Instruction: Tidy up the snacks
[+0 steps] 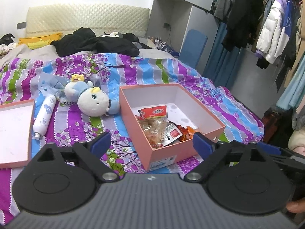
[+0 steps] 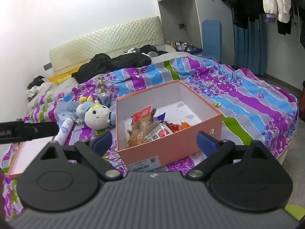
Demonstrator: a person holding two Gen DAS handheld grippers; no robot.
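Note:
An open pink box (image 1: pixel 171 152) (image 2: pixel 171 143) rests on the striped bedspread and holds several snack packets (image 1: pixel 156 126) (image 2: pixel 144 127), piled toward its near left side. A red-topped bag lies on top of the pile. My left gripper (image 1: pixel 151 142) stands open just in front of the box's near corner with nothing between its blue pads. My right gripper (image 2: pixel 154 140) is open as well, empty, facing the box's near wall. The box's pink lid (image 1: pixel 13 129) (image 2: pixel 26 154) lies upside down on the bed to the left.
A white and blue plush toy (image 1: pixel 93 99) (image 2: pixel 95 116), a white bottle (image 1: pixel 44 114) (image 2: pixel 64 131) and a plastic bag (image 1: pixel 47 85) lie left of the box. Black clothes (image 1: pixel 95 42) are heaped near the headboard. Hanging coats (image 1: pixel 266 28) line the right side past the bed's edge.

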